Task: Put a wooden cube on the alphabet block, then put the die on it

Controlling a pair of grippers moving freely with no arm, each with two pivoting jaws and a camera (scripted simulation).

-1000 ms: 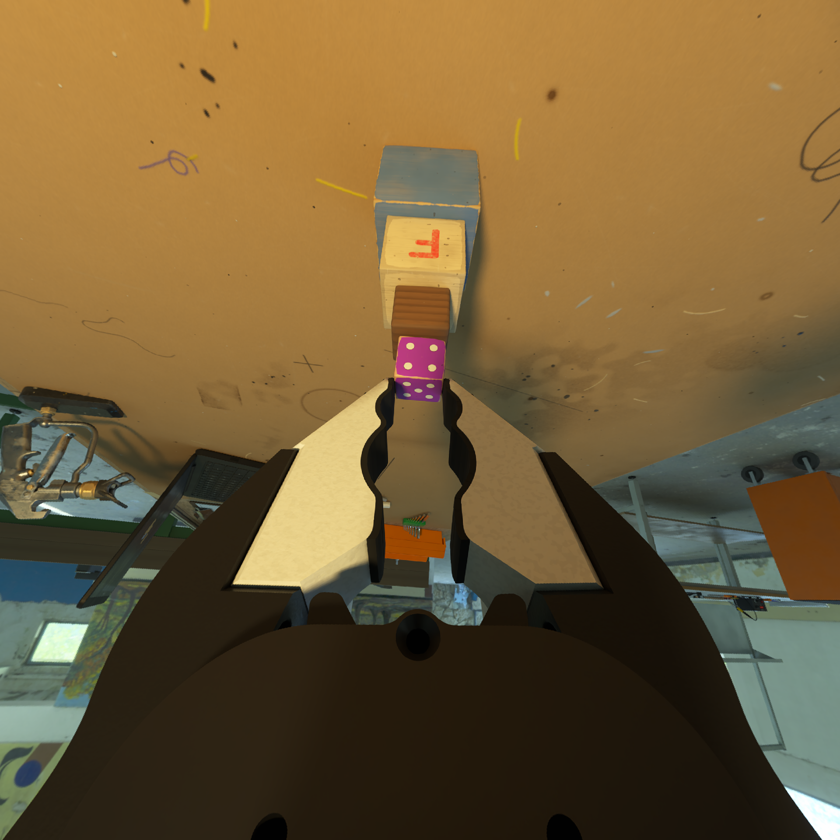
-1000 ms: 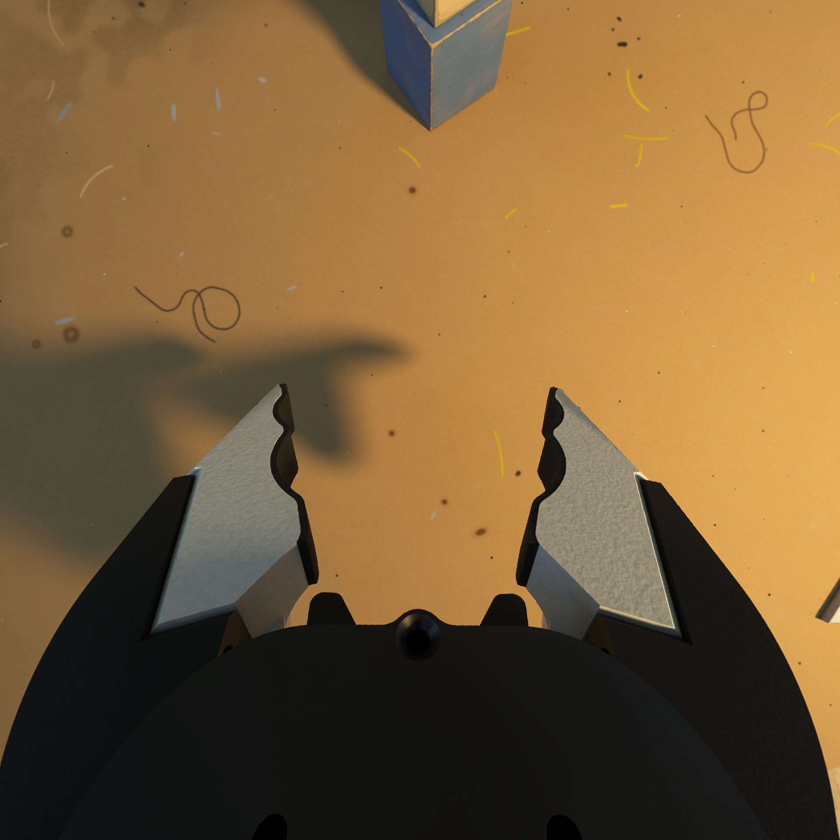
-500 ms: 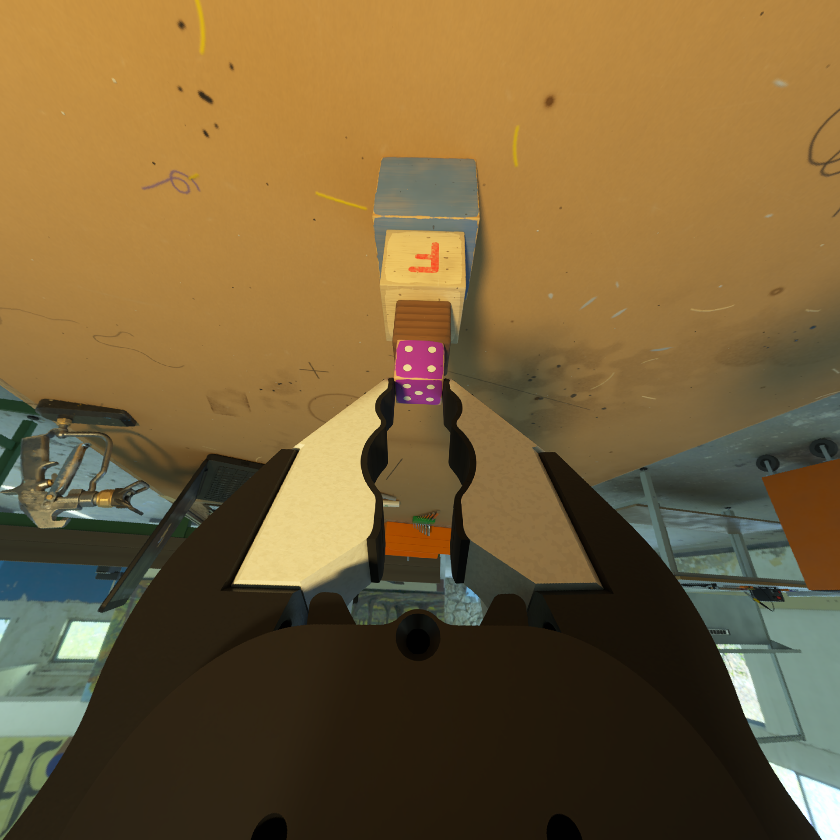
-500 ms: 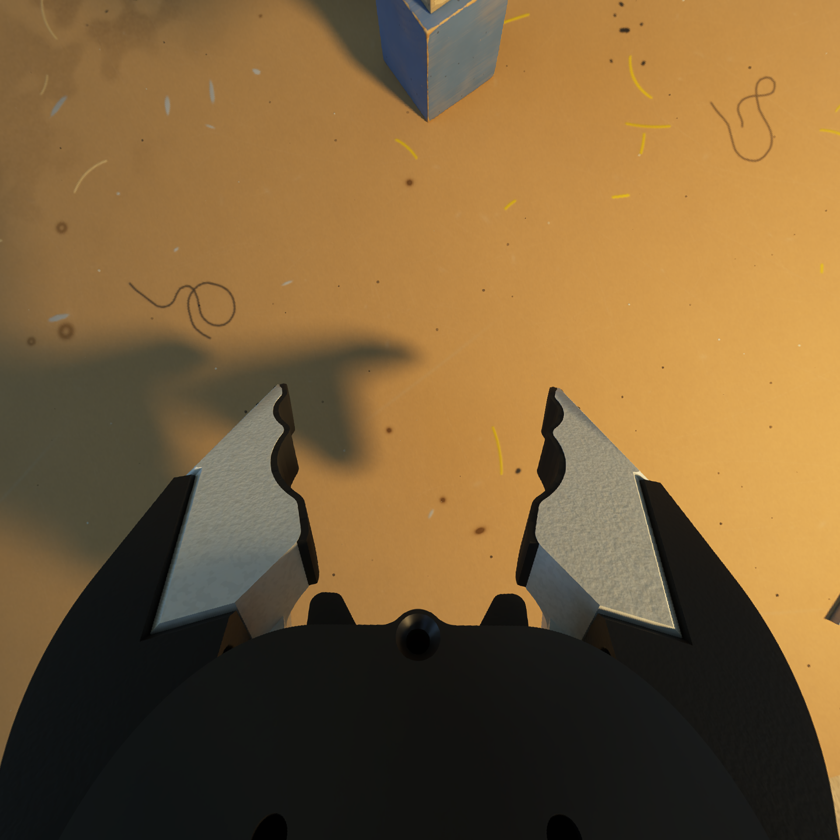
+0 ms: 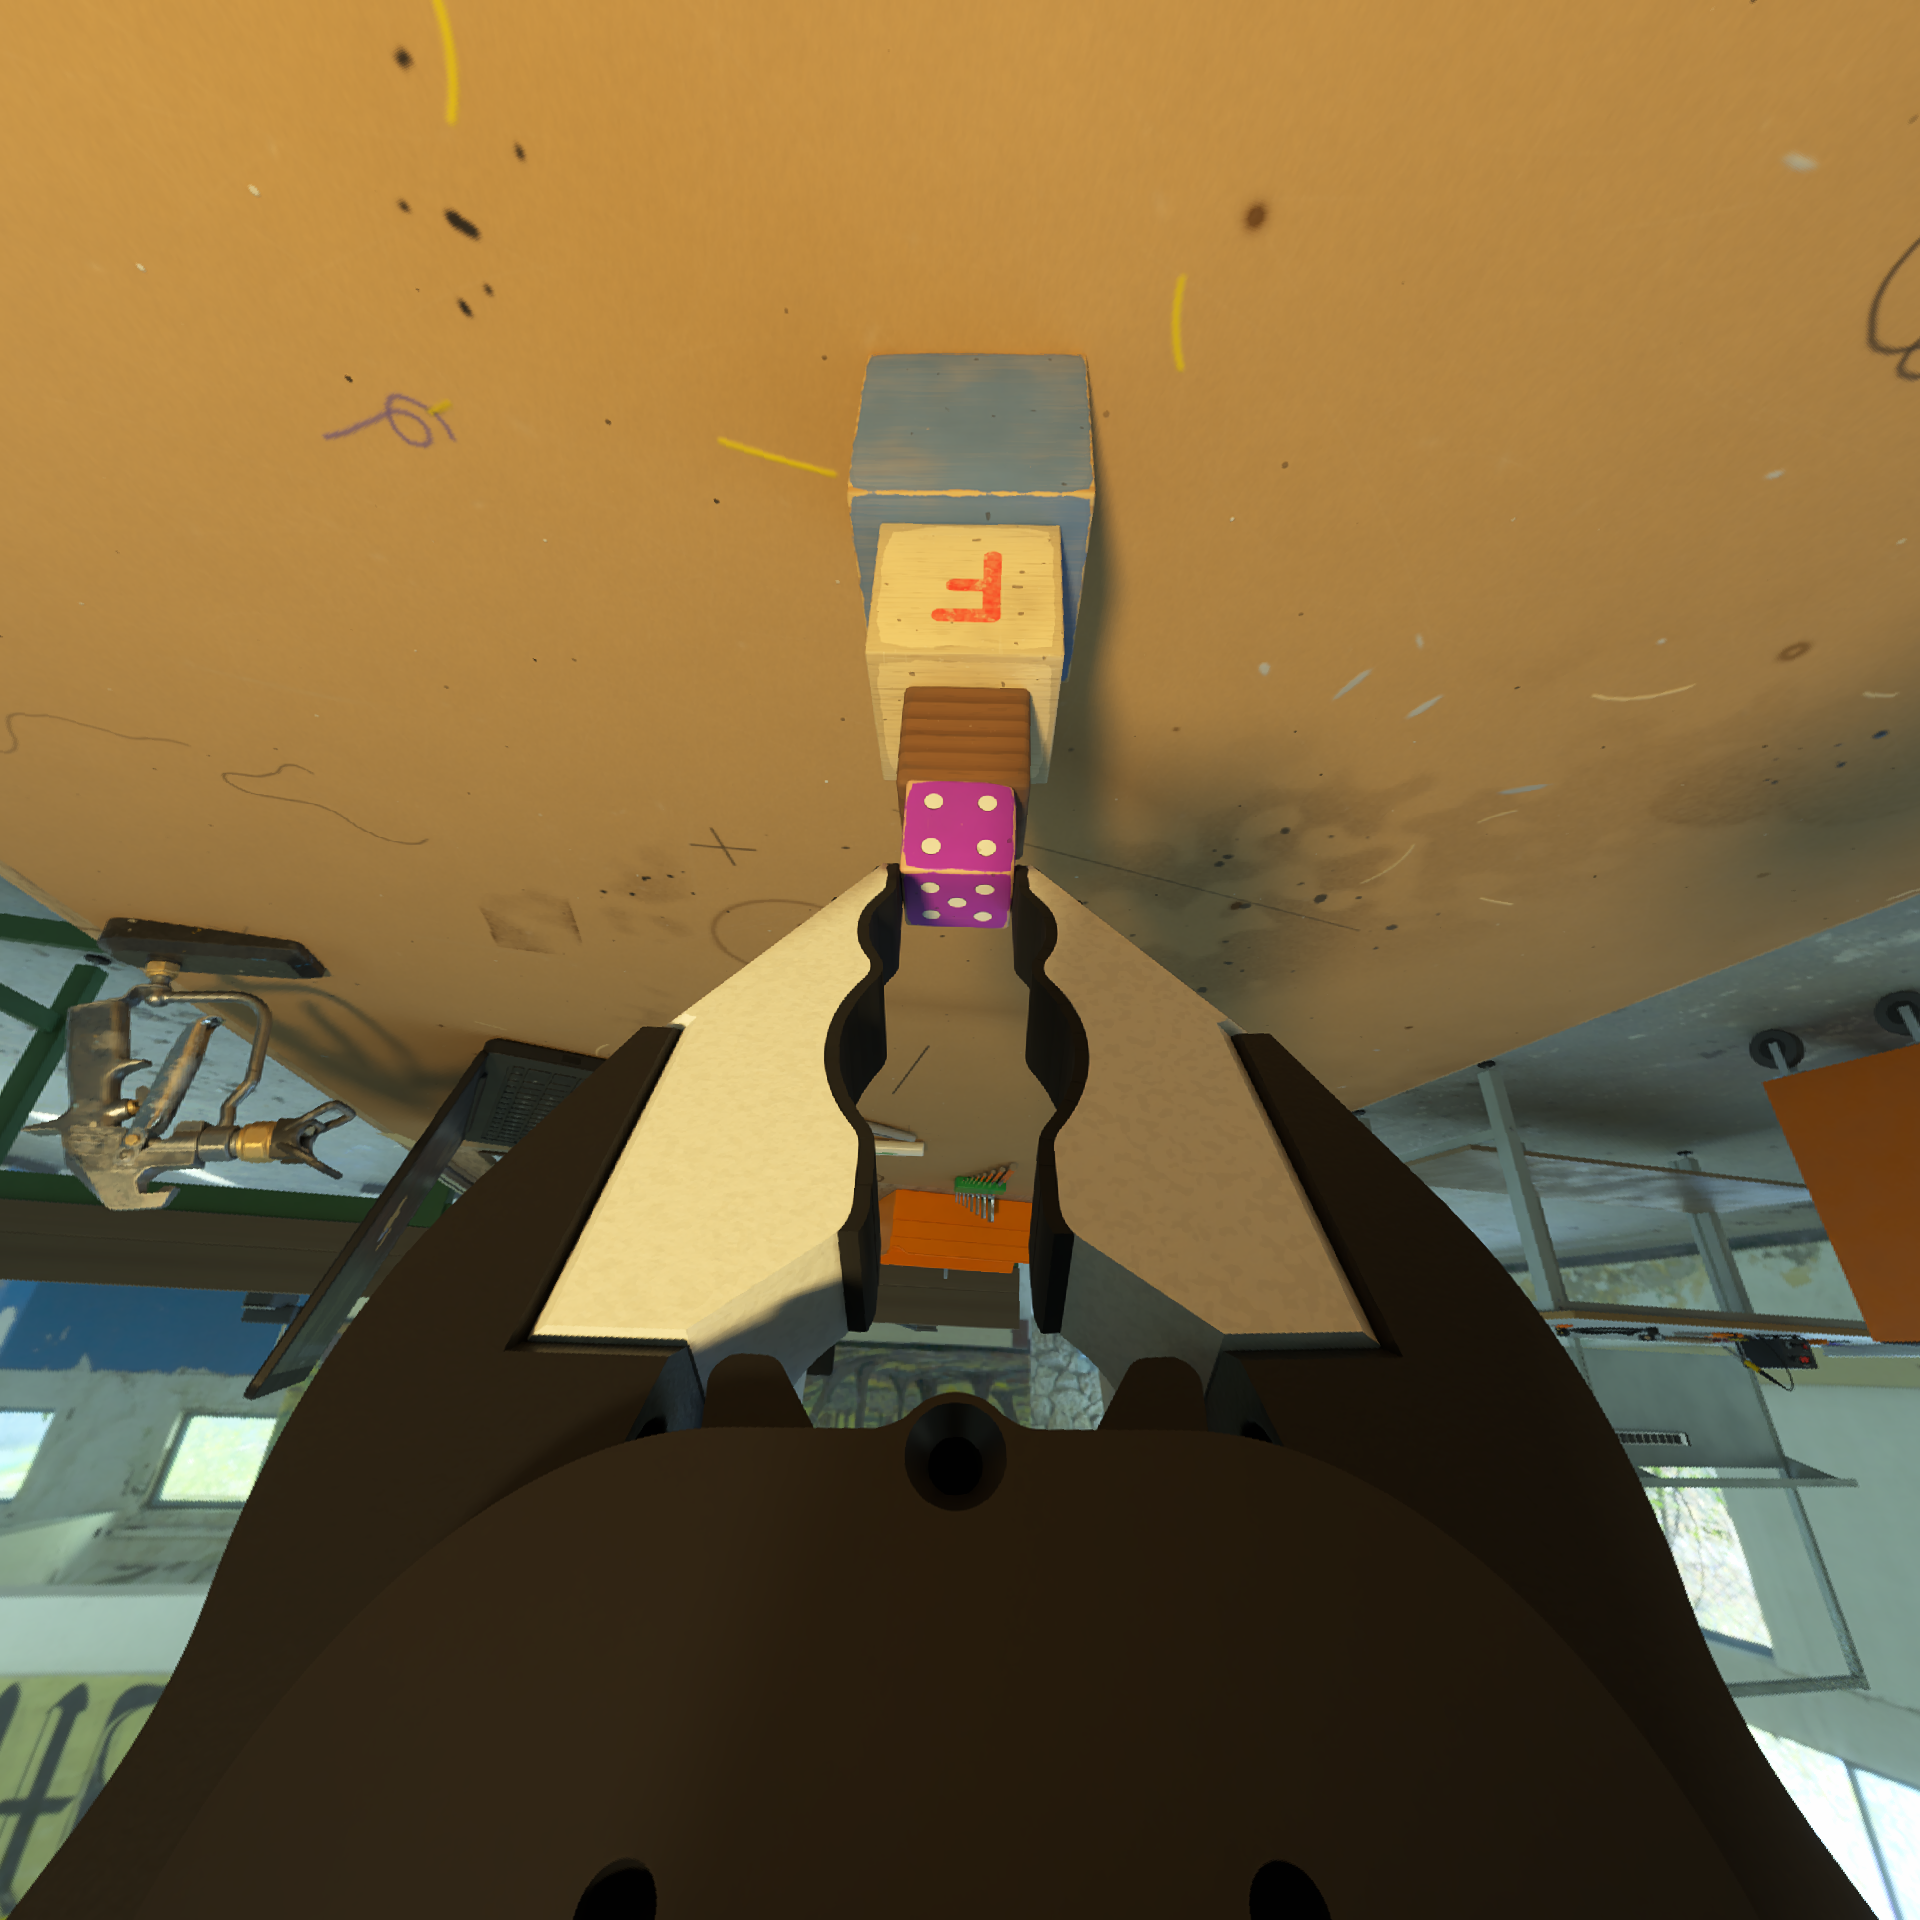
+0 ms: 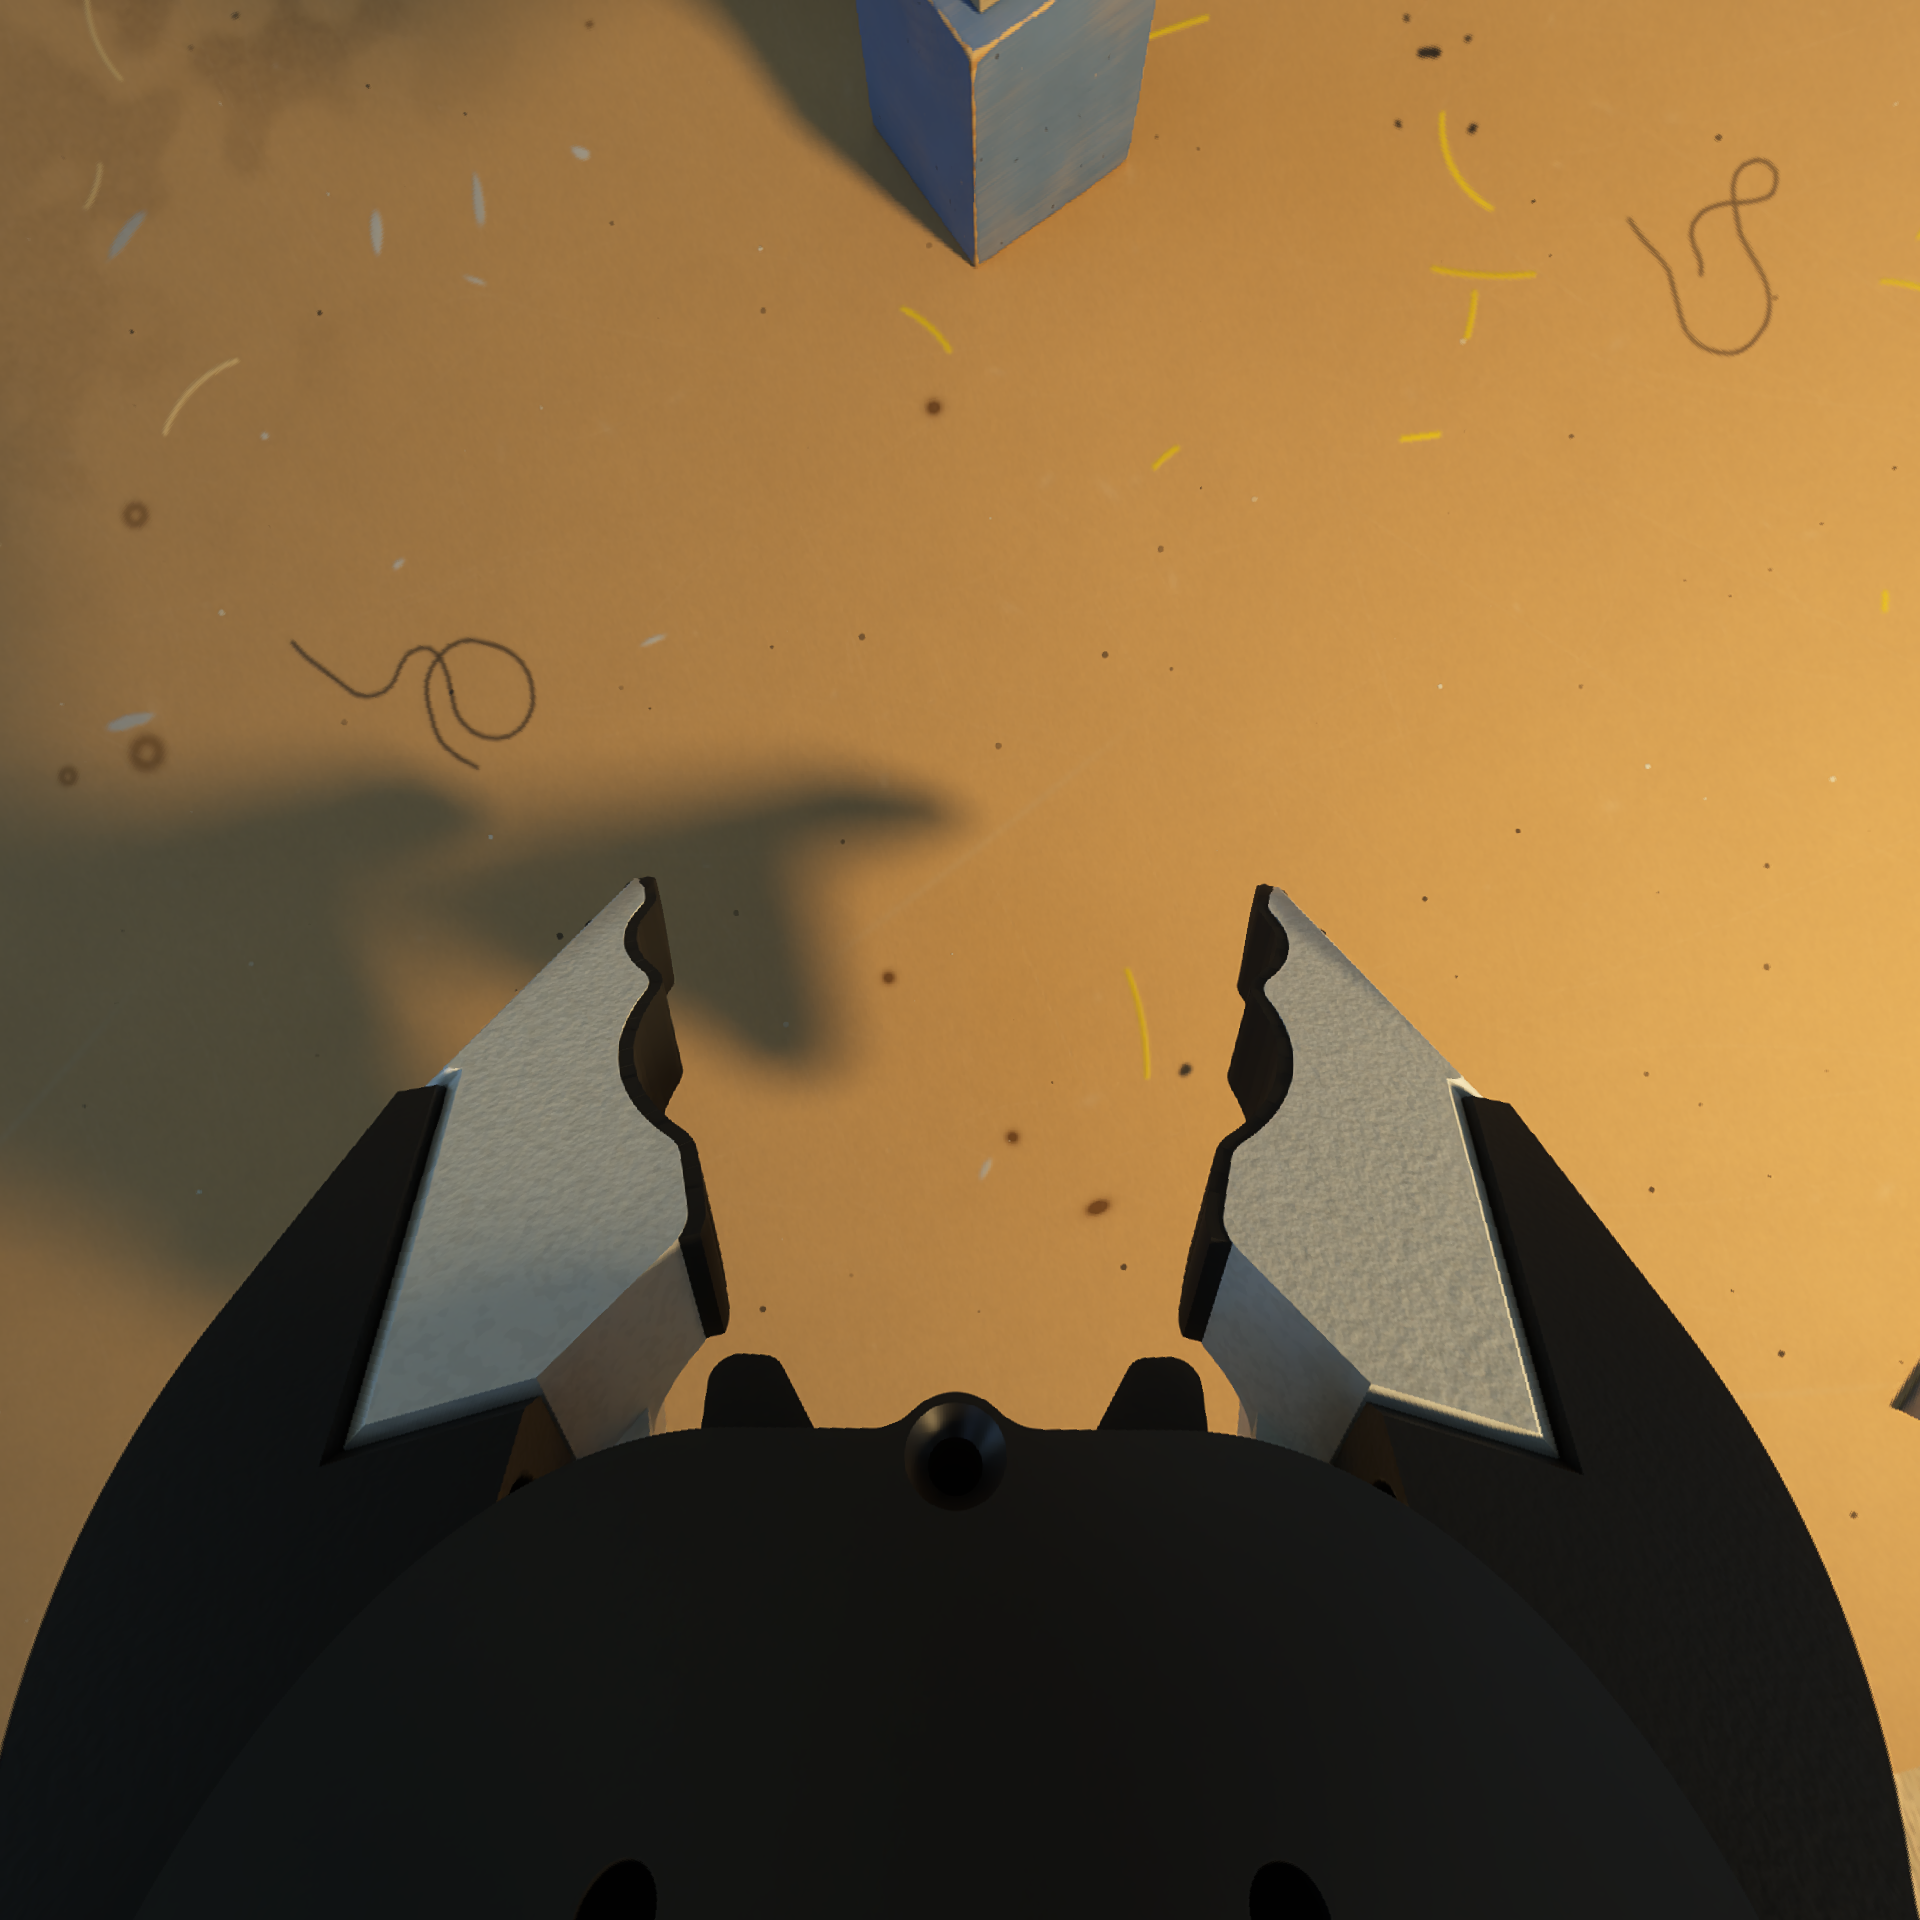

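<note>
In the left wrist view the table (image 5: 416, 623) fills the upper part of the picture. On it stands a stack: a blue block (image 5: 971, 426), the pale alphabet block (image 5: 966, 592) with a red letter, a small brown ribbed wooden cube (image 5: 964, 732), and a purple die (image 5: 956, 847) with white dots at the end. My left gripper (image 5: 956, 899) is shut on the die, its fingertips on the die's two sides. My right gripper (image 6: 951, 904) is open and empty above the bare table (image 6: 1351, 623). Only the blue block (image 6: 1049, 114) shows at that view's top edge.
Off the table edge in the left wrist view are a metal spray gun (image 5: 156, 1091), a dark flat panel (image 5: 416, 1195), an orange box (image 5: 1860, 1195) and an orange item (image 5: 951, 1231) seen between the fingers. A small grey corner (image 6: 1907, 1387) shows at the right wrist view's right edge.
My left gripper stays shut on the die at the stack, and the background behind it has shifted a little. My right gripper has drawn slightly away from the blue block.
</note>
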